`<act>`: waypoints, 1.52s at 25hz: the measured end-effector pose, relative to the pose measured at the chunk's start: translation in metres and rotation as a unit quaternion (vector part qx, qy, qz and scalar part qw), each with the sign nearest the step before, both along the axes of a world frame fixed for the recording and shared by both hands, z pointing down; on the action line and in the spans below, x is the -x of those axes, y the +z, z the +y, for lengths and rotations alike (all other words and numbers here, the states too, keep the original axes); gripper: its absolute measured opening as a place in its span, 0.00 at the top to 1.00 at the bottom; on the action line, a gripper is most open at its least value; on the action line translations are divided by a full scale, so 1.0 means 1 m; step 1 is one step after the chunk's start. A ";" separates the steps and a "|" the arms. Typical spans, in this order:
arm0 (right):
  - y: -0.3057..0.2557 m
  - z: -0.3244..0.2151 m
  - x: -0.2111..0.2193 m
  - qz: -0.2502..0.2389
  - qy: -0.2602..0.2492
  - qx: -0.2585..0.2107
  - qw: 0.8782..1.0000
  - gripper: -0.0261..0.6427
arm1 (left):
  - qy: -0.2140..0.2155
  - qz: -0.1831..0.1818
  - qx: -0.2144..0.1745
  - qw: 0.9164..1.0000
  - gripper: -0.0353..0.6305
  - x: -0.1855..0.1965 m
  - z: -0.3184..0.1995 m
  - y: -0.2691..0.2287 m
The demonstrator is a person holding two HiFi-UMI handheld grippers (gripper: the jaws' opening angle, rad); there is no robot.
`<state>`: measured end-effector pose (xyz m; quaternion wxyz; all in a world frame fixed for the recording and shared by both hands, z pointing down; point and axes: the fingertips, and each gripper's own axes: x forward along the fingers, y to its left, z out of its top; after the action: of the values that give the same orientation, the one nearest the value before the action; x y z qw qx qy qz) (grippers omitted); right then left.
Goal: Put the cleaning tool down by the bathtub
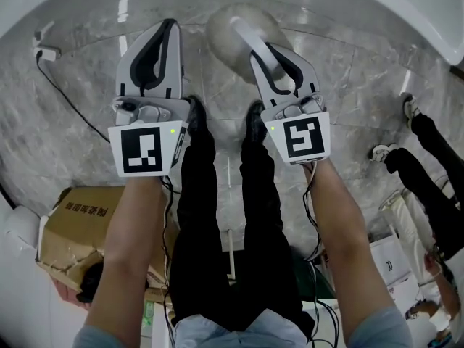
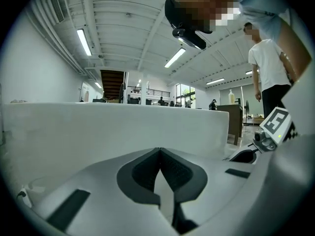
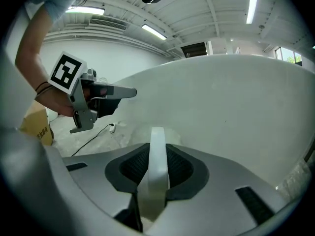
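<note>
The cleaning tool has a round pale scrubbing head (image 1: 233, 26) and a white handle (image 1: 255, 43). My right gripper (image 1: 272, 55) is shut on that handle, and the head hangs low over the marble floor just in front of the white bathtub (image 1: 406, 6). In the right gripper view the handle (image 3: 157, 161) stands between the jaws, with the bathtub wall (image 3: 231, 107) right behind it. My left gripper (image 1: 167, 31) is held beside it to the left, shut with nothing in it. Its jaws (image 2: 159, 154) meet in front of the bathtub side (image 2: 98, 127).
A black cable (image 1: 67, 101) with a white plug (image 1: 43, 51) runs over the floor at the left. A cardboard box (image 1: 80, 230) lies at lower left. My own legs and black shoes (image 1: 194, 114) stand below the grippers. Another person's legs (image 1: 428, 162) are at the right.
</note>
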<state>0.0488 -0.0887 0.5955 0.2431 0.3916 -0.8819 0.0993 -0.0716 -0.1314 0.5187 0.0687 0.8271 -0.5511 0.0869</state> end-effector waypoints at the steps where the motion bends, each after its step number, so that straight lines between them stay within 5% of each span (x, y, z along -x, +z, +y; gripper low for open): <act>1: 0.006 0.001 0.001 0.001 -0.002 0.003 1.000 0.81 | 0.000 -0.004 0.003 1.000 0.92 0.001 -0.001 0.007; 7: 0.045 0.008 0.000 0.015 0.012 0.054 0.998 0.81 | 0.005 -0.005 0.007 1.000 0.92 -0.001 -0.011 0.040; 38: 0.171 0.006 -0.014 0.048 0.009 0.089 0.995 0.80 | 0.002 0.004 0.026 1.000 0.92 -0.007 -0.011 0.147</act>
<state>0.0633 -0.0831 0.7663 0.3184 0.3806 -0.8532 0.1607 -0.0650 -0.1424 0.6660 0.0921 0.8264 -0.5467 0.0984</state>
